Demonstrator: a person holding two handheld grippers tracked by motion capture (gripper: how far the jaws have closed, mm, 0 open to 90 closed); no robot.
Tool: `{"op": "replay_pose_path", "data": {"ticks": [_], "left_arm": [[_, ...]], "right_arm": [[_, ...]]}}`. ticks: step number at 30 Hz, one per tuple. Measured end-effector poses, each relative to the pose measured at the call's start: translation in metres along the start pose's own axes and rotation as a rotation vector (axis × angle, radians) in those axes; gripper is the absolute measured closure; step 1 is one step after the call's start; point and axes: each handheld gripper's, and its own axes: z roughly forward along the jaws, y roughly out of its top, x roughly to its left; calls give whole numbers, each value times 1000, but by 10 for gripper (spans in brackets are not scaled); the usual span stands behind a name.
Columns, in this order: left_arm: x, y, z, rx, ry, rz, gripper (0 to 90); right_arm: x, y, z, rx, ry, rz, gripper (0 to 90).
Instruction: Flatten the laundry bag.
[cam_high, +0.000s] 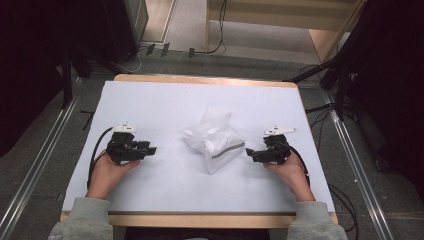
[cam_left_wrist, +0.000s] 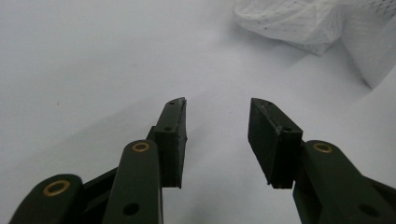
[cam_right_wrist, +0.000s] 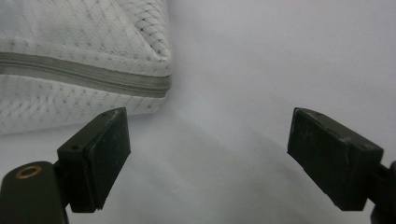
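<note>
One mesh bag (cam_high: 215, 141), two tools

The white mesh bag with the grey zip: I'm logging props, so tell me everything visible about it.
The white mesh bag with the grey zip is a soft, crumpled fabric pouch with dotted netting. Its zip looks closed along the visible edge. It lies slumped mid-table on the white table cover, between the two open grippers; neither touches it.

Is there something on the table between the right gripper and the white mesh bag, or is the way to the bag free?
Nothing visible stands between them. The right gripper is open and faces the zipper end of the white mesh bag, with bare white table cover in the gap. In the right gripper view, the bag lies just ahead of the jaws.
</note>
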Motion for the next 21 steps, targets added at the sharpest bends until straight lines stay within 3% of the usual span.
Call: {"op": "replay_pose_path", "data": {"ticks": [4, 6, 8, 9, 13, 18, 21], "left_arm": [[-2, 1, 1, -3, -8, 8, 573], [-5, 3, 4, 4, -15, 15, 540], [-5, 4, 5, 6, -18, 10, 457], [-3, 6, 7, 10, -34, -15, 440], [0, 6, 9, 28, -49, -30, 416], [1, 8, 11, 32, -55, -26, 384], [-1, 10, 12, 26, -68, -27, 374]], "right_arm": [[2, 0, 1, 9, 8, 4, 147], [5, -1, -1, 5, 12, -3, 192], [8, -1, -3, -1, 11, 1, 232], [9, -1, -4, -6, 9, -6, 260], [12, -1, -7, -7, 25, -9, 324], [12, -4, -9, 16, 58, 13, 345], [13, -5, -10, 12, 52, 1, 344]]}}
